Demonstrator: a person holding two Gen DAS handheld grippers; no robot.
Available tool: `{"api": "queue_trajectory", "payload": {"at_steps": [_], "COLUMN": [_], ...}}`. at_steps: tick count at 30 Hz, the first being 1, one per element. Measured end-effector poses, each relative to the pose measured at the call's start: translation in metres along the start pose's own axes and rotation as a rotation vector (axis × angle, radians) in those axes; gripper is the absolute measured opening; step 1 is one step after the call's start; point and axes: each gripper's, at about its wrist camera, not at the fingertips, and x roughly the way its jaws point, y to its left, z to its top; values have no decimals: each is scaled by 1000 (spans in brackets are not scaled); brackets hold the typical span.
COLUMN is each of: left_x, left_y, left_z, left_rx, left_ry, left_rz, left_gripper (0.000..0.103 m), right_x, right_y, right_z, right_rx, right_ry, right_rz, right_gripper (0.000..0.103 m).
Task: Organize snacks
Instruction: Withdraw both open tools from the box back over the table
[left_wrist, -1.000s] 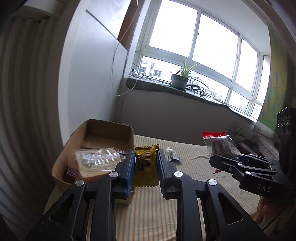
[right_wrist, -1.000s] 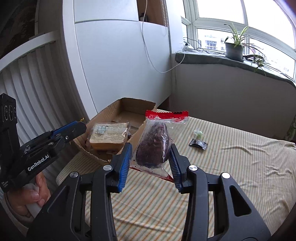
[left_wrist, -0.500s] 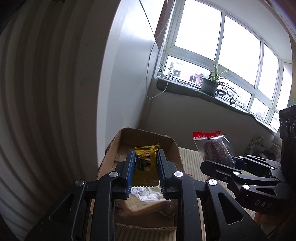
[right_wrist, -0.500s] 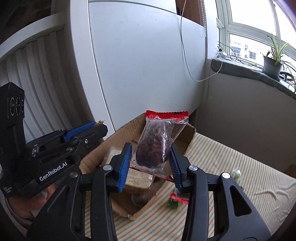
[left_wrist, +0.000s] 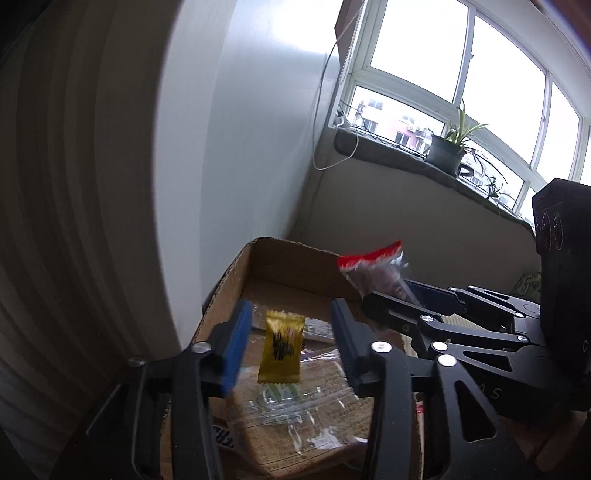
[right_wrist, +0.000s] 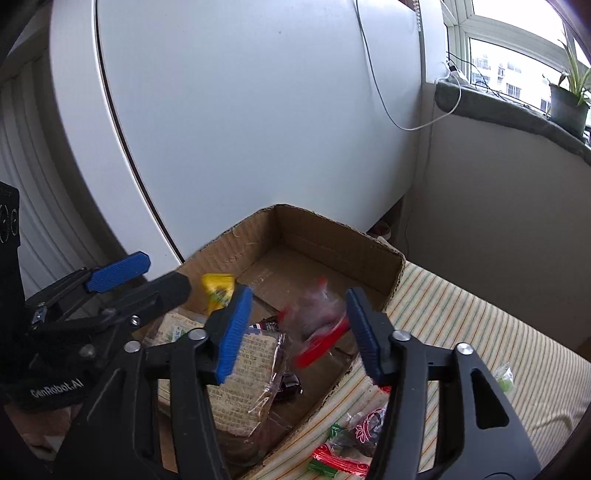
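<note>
Both grippers hang over an open cardboard box (left_wrist: 280, 258) (right_wrist: 332, 236). My left gripper (left_wrist: 291, 341) is open; a yellow snack packet (left_wrist: 281, 347) is loose between its fingers, falling into the box; it also shows in the right wrist view (right_wrist: 218, 290). My right gripper (right_wrist: 297, 328) is open; a clear bag of dark snacks with a red top (right_wrist: 314, 325) is blurred between its fingers, dropping into the box. The same bag (left_wrist: 373, 271) shows in the left wrist view. A clear bread pack (right_wrist: 243, 384) lies in the box.
The box stands on a striped cloth (right_wrist: 480, 332) against a white wall panel (right_wrist: 258, 110). Loose red and green snack packets (right_wrist: 347, 446) lie on the cloth beside the box. A window ledge with a potted plant (left_wrist: 447, 151) is at the back.
Both grippers moved over the box and opened. The yellow packet and the red-topped bag, held half a second ago, are now loose and falling.
</note>
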Motion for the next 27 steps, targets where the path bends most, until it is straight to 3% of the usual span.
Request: {"api": "queue_trajectory", "payload": {"at_steps": [1, 2, 10, 27], "left_x": [-2, -5, -24, -72], "left_y": [3, 6, 12, -5], "left_z": [-3, -5, -12, -5], "left_rx": [-12, -21, -35, -17], "left_ry": [-9, -21, -21, -97], "left_rz": [12, 17, 23, 22], "left_gripper": [73, 73, 74, 77], "right_x": [-2, -4, -33, -89], "right_y": [-2, -3, 7, 33], "right_z": [-3, -7, -11, -26], "right_rx": [7, 11, 13, -2], "right_ry": [-6, -9, -33, -87], "right_rz": [-5, -9, -27, -23], "right_gripper": [70, 70, 70, 71]}}
